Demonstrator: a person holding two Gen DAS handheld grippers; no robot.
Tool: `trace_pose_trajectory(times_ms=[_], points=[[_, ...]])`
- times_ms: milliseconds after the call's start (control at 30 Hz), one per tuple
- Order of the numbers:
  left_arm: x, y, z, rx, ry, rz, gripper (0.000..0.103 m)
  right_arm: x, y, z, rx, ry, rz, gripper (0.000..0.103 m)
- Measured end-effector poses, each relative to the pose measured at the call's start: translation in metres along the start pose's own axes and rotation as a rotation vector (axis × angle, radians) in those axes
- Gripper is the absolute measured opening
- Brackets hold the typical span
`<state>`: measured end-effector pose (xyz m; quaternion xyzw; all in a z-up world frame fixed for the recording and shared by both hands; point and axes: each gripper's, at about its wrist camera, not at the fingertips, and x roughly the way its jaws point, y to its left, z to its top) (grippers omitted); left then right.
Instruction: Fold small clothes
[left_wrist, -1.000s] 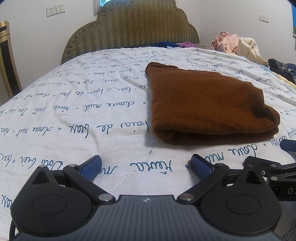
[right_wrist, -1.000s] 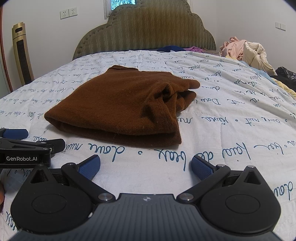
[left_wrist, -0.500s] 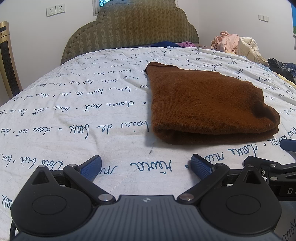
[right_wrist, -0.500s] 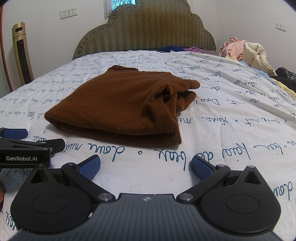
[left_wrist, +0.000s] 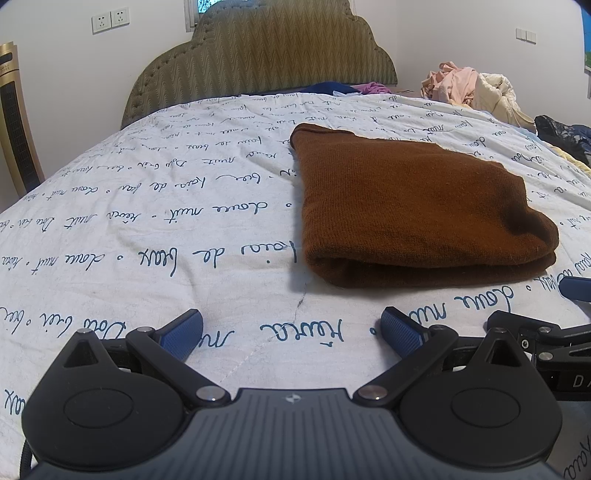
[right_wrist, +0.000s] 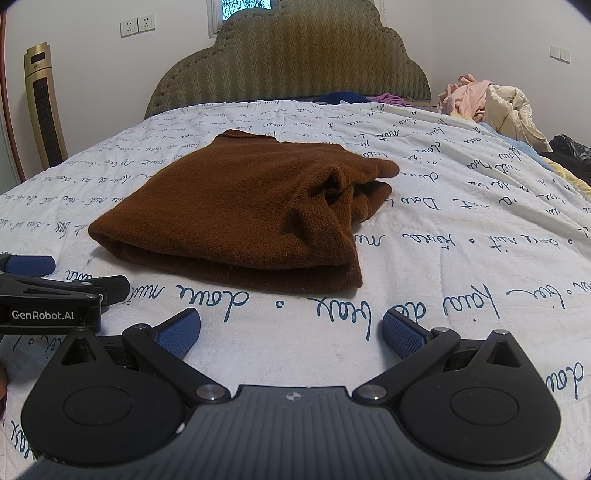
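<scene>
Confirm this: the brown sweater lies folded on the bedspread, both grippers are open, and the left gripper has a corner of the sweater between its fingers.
Not quite. The left gripper holds nothing: the left wrist view shows only bare bedspread between its open fingers, short of the brown sweater. The rest stands: the sweater lies folded, and the right gripper is open too.

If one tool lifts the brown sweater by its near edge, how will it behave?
The sweater is a soft knit, so it would likely droop and not hold its shape. Its layers lie loose, with bunched folds on the right, so a one-edge lift would probably undo the fold. Pushed, it may drag and wrinkle the bedsheet rather than slide.
</scene>
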<state>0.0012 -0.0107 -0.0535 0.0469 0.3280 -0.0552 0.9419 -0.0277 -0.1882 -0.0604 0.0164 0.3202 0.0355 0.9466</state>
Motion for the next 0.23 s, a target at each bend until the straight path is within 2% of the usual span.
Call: trace_pose_trajectory(times_ms=[133,233], points=[[-0.004,0.001,-0.001,0.004,-0.017,0.003,0.103,-0.003,-0.001,0.002,0.000,0.000,0.006,0.103],[-0.010,0.008,0.003,0.012,-0.021,0.008,0.103,-0.011,-0.013,0.009,0.034,-0.011,0.053,0.103]])
